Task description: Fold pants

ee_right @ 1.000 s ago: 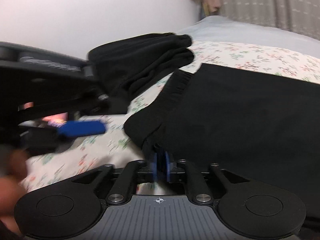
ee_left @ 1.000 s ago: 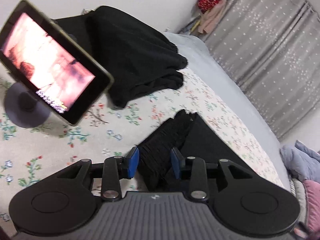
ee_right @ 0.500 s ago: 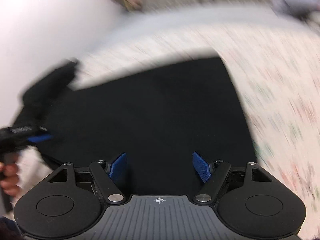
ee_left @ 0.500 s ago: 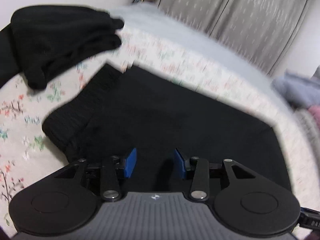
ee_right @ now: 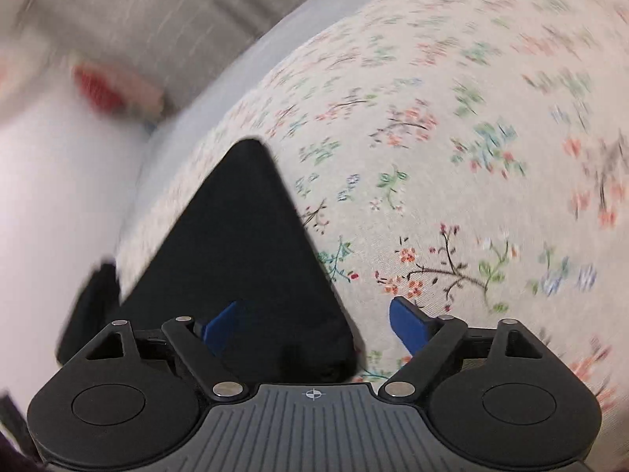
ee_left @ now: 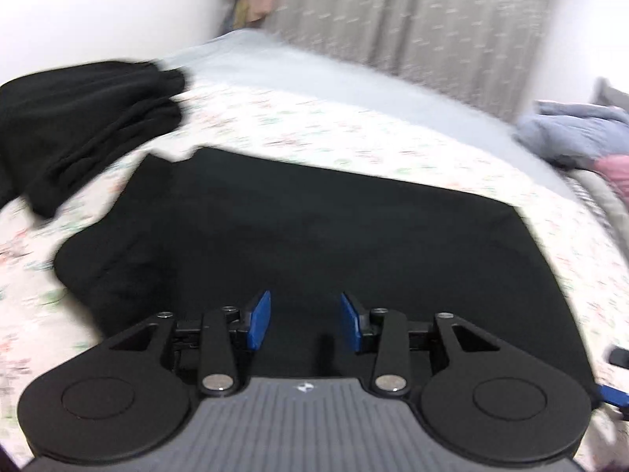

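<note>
Black pants [ee_left: 314, 228] lie flat on the floral bedsheet [ee_left: 314, 126], folded lengthwise, waistband at the left. My left gripper [ee_left: 304, 320] is open and empty, hovering over the near edge of the pants. In the right wrist view the pants' right end [ee_right: 243, 244] shows as a dark wedge on the floral sheet [ee_right: 452, 157]. My right gripper [ee_right: 318, 326] is open wide and empty, its left finger over the fabric's corner and its right finger over the sheet.
A pile of other black clothes [ee_left: 78, 118] lies at the far left of the bed. Blue and pink bedding [ee_left: 582, 137] is heaped at the right. Grey curtains [ee_left: 412, 11] hang behind the bed.
My right gripper let go of the waistband, opened wide and swung right to the pants' other end. My left gripper swung from the waistband to the pants' middle, staying open.
</note>
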A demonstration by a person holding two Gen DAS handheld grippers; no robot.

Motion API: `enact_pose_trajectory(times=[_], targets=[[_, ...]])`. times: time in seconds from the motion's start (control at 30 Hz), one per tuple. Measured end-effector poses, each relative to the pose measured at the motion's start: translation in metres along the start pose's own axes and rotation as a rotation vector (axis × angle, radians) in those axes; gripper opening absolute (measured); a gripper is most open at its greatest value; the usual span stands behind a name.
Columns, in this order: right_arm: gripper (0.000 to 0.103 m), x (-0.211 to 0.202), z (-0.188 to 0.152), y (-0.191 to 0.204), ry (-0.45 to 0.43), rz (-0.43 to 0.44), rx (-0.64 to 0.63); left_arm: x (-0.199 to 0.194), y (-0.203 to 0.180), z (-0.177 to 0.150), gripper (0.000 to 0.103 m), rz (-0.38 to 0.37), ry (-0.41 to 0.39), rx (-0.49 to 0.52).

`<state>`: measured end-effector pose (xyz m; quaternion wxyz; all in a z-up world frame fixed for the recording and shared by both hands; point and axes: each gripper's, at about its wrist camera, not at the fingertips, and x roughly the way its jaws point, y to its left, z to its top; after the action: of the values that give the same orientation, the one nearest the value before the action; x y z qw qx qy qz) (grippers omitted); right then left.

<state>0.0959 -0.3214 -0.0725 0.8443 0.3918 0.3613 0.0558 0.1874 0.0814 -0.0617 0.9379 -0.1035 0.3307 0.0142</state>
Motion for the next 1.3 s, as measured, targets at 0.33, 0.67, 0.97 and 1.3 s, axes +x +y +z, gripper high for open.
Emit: enact_pose_trajectory(times=[0.33, 0.67, 0.97, 1.3], targets=[[0.019, 0.011, -0.024, -0.002, -0.116, 0.065, 0.115, 0.039, -0.066, -0.031, 0.054, -0.078, 0.059, 0.158], [0.006, -0.016, -0.053, 0.128, -0.412, 0.038, -0.455, 0.029, -0.02, -0.023, 0.054, -0.289, 0.135, -0.091], [0.006, -0.002, -0.141, 0.266, -0.495, 0.08, -0.944, -0.012, 0.104, 0.012, 0.054, -0.302, 0.064, -0.483], [0.005, 0.108, -0.278, 0.366, -0.264, 0.234, -1.152, -0.072, 0.193, 0.032, 0.054, -0.057, -0.055, -0.455]])
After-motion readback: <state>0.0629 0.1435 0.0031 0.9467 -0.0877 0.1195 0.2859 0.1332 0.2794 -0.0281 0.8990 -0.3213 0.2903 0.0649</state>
